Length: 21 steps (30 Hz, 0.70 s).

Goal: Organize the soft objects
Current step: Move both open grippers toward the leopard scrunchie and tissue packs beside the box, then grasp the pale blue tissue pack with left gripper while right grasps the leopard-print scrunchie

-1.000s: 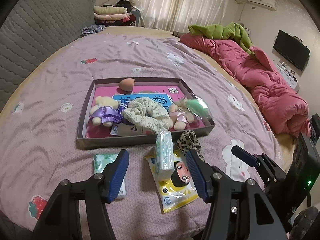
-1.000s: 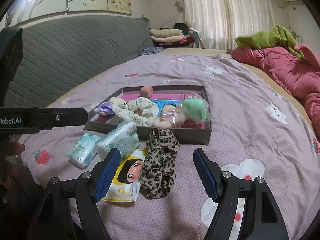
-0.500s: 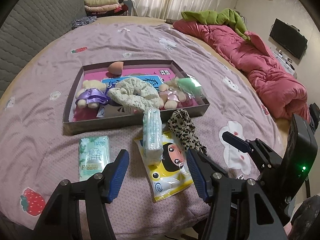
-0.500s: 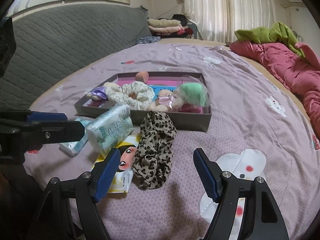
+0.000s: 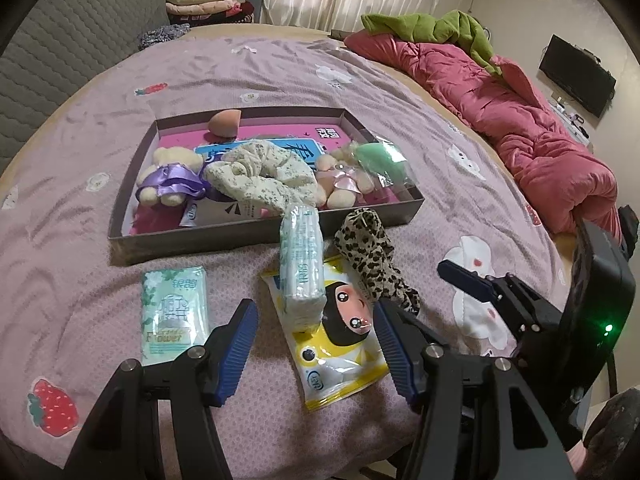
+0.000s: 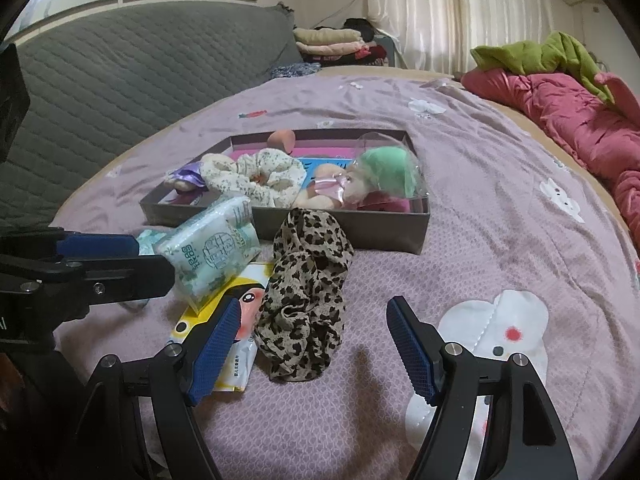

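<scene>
A shallow brown box (image 5: 192, 240) (image 6: 360, 228) on the purple bedspread holds plush bears, a cream scrunchie (image 5: 264, 176), a peach sponge (image 5: 224, 124) and a green item in plastic (image 5: 380, 160). In front of it lie a leopard scrunchie (image 5: 372, 256) (image 6: 308, 292), a white tissue pack (image 5: 300, 268) (image 6: 208, 252) on a yellow wipes packet (image 5: 336, 340), and a green tissue pack (image 5: 174, 312). My left gripper (image 5: 314, 340) is open, just before the tissue pack. My right gripper (image 6: 312, 344) is open around the near end of the leopard scrunchie.
A pink quilt (image 5: 532, 128) with a green garment (image 5: 432, 26) lies along the bed's right side. A grey quilted headboard (image 6: 120, 80) stands at the left. Folded clothes (image 5: 204, 0) are stacked at the back. The right gripper's arm (image 5: 520, 300) shows in the left wrist view.
Both grippers have moved closer to the items lying in front of the box. Their jaws stay open. Nothing on the bed has moved.
</scene>
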### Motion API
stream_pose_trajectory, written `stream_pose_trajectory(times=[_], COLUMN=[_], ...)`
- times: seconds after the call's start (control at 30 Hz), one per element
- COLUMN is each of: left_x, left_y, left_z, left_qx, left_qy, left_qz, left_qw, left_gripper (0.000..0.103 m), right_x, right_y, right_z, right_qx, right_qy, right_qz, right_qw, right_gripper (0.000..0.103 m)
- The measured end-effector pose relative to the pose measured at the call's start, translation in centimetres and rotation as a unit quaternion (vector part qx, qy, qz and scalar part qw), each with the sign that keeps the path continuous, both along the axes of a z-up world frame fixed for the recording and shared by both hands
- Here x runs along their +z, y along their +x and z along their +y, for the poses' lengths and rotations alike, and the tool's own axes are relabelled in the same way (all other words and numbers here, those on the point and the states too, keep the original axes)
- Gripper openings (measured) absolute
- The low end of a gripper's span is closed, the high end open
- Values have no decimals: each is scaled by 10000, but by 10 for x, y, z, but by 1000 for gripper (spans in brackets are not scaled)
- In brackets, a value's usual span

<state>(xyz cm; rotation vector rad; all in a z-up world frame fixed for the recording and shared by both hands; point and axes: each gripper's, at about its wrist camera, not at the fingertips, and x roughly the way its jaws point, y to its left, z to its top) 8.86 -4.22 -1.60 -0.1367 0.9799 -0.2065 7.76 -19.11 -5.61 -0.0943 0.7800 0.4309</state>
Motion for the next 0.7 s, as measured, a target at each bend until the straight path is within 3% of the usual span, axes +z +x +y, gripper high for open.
stream_pose_trajectory(times=[0.47, 0.63, 0.7], left_x=[-23, -26, -27], left_y=[22, 29, 32], left_z=[8, 10, 10], left_qx=[285, 366, 347], left_qy=[-166, -143, -164], left_qz=[292, 304, 319], left_qw=[9990, 9988, 9988], left_gripper=[59, 59, 59], right_x=[-20, -23, -25], right_y=[28, 39, 43], right_z=[3, 2, 1], right_qx=[-49, -36, 6], right_qy=[1, -39, -11], right_qz=[201, 182, 214], right_qw=[9998, 9998, 9998], right_gripper=[76, 58, 45])
